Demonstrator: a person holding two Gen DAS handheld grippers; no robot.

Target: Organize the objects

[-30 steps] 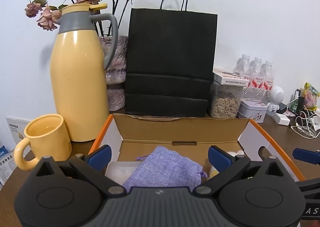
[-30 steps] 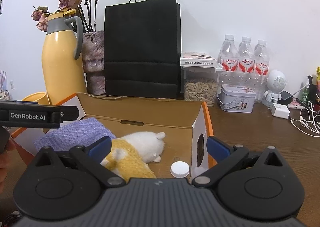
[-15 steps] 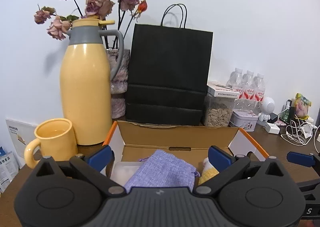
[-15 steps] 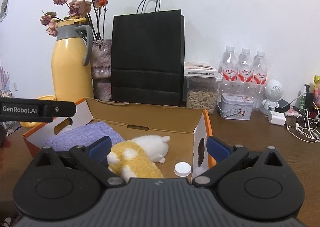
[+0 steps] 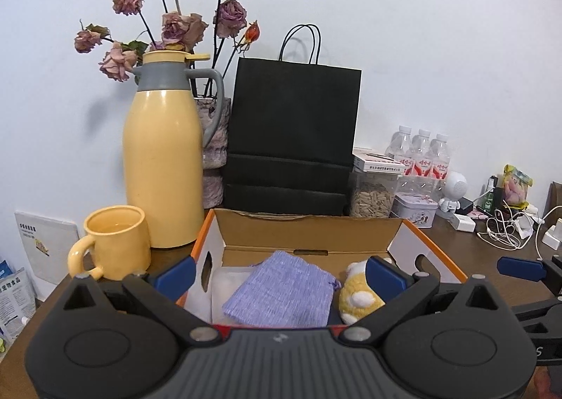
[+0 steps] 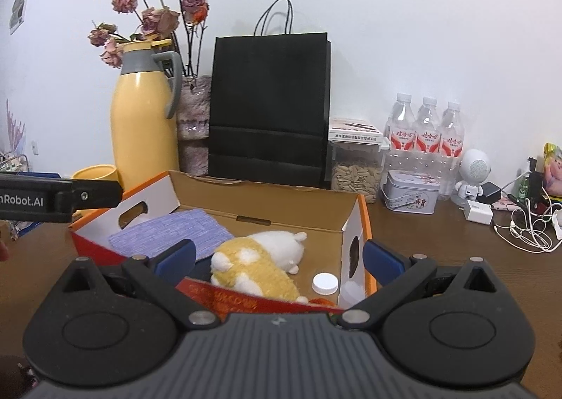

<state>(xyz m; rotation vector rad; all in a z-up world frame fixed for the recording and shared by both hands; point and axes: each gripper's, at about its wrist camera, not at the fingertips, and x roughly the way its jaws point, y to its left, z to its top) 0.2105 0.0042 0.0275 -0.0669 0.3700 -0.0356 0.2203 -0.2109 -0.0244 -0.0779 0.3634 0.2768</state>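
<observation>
on the tabletop's left side a yellow mug [image 5: 117, 246] stands just beside the cardboard box [image 5: 309, 228]. inside the box, from left to right, lie a lilac drawstring pouch [image 5: 281, 293], a yellow-and-white plush toy [image 6: 261, 258] and a white bottle cap [image 6: 325, 283]. the left gripper [image 5: 279, 274] is spread wide and empty, the pouch straight ahead between its fingers. the right gripper [image 6: 277, 256] is also spread and empty, the plush directly ahead, its long axis running diagonally toward the box's far right corner. the right hand looks nearer to it.

A lived-in home desk: dried roses [image 5: 168, 23], thermos [image 5: 163, 160], water bottles [image 6: 426, 133], tangled charger cables [image 6: 527, 223].
</observation>
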